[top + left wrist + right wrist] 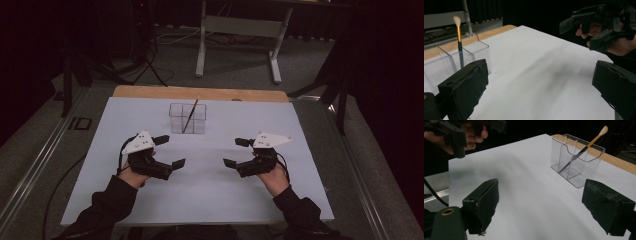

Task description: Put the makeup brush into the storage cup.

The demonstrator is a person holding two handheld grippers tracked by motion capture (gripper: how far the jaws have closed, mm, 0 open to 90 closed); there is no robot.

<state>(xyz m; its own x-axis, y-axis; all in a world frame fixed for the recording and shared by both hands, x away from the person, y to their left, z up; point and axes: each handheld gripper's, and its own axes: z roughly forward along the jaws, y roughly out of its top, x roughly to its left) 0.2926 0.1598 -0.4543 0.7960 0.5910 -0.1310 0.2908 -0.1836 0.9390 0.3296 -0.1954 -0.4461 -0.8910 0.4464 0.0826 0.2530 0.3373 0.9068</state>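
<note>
A thin paintbrush with a pale bristle tip, gold ferrule and dark handle (190,116) leans tip-up inside a clear plastic two-compartment holder (187,119) standing on the white-covered worktop (210,185), beyond both sets of fingers and between them. The left gripper (169,151) hovers nearer the person, its black fingers (466,87) spread wide apart, holding nothing. The right gripper (236,152) faces it, well apart, its black fingers (482,202) likewise spread and empty. Each is held in a dark-sleeved hand.

One brush (190,115), one clear holder (187,119), two grippers: left (171,151), right (236,152)
</note>
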